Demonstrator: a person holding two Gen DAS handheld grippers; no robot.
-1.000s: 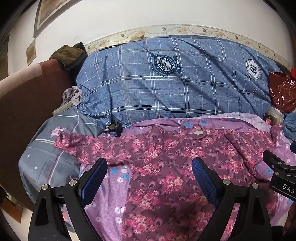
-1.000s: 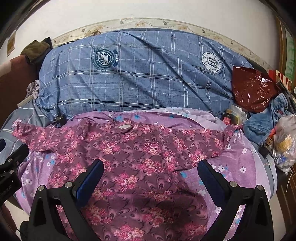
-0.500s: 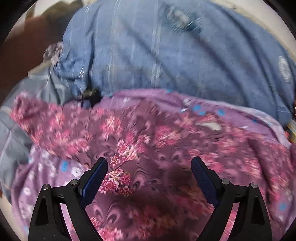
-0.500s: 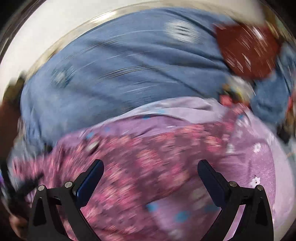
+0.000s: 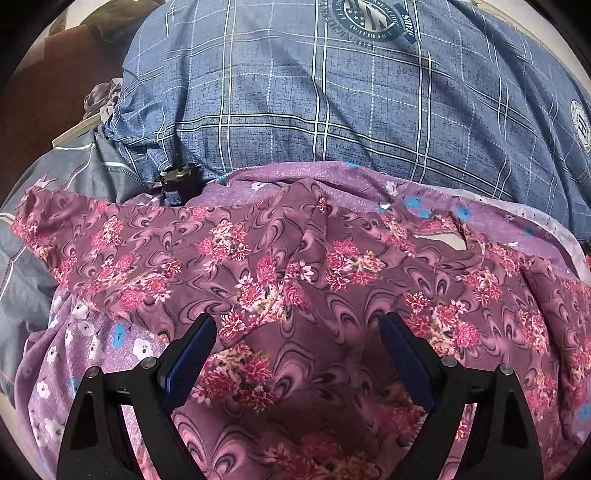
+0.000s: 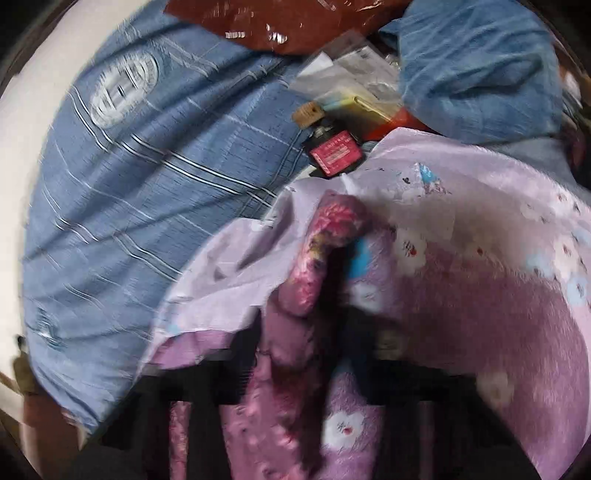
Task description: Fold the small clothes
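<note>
A small purple top with pink flowers (image 5: 295,280) lies spread on a lilac flowered sheet (image 5: 92,354), its left sleeve reaching far left. My left gripper (image 5: 297,354) is open, low over the top's left chest, its blue pads on either side of the cloth. In the blurred right wrist view, my right gripper (image 6: 314,332) looks shut on the tip of the top's right sleeve (image 6: 325,243), which stands up in a bunched fold over the sheet (image 6: 480,258). Its fingers are dark smears.
A big blue checked quilt (image 5: 351,110) rises behind the top. A small black object (image 5: 179,181) lies at its foot. To the right are a red-labelled box (image 6: 334,151), packets, a dark red bag (image 6: 280,22) and blue cloth (image 6: 476,66).
Both grippers have dropped forward toward the top. The left went to the left chest and stays open. The right swung to the right sleeve tip and closed on it.
</note>
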